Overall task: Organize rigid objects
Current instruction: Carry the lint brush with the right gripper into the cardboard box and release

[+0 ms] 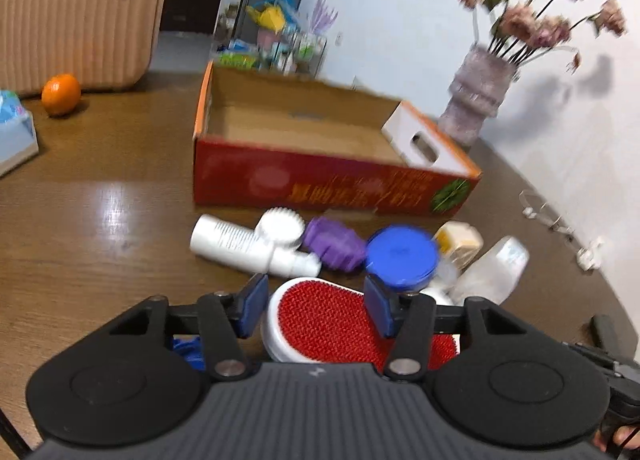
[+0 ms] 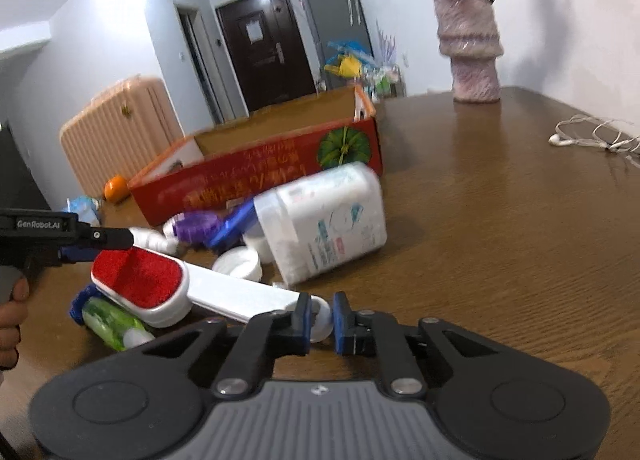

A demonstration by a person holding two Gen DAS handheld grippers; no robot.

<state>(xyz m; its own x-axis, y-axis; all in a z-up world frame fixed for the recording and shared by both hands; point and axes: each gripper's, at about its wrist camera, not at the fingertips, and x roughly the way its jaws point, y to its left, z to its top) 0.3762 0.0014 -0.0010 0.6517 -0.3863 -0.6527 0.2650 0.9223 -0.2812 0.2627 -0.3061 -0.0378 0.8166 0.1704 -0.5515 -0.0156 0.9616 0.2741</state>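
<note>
A lint brush (image 1: 320, 320) with a red face and white body lies slanted over the clutter on the wooden table. My left gripper (image 1: 316, 300) straddles its head. The left pad meets the white rim and the right pad lies against the red face. From the right wrist view the brush head (image 2: 140, 280) sits under one left finger (image 2: 114, 238). Its white handle (image 2: 240, 296) runs to my right gripper (image 2: 320, 318), which is shut on the handle's rounded end. Behind stands an open red cardboard box (image 1: 320, 180) (image 2: 256, 180), with nothing visible inside.
Before the box lie a white pipe fitting (image 1: 240, 244), a purple piece (image 1: 334, 244), a blue-lidded jar (image 1: 402, 254) and a large white jar (image 2: 332, 216). A green bottle (image 2: 112, 322) lies under the brush. Around are a vase (image 2: 472, 48), earphones (image 2: 592, 138), an orange (image 1: 61, 94) and a suitcase (image 1: 80, 16).
</note>
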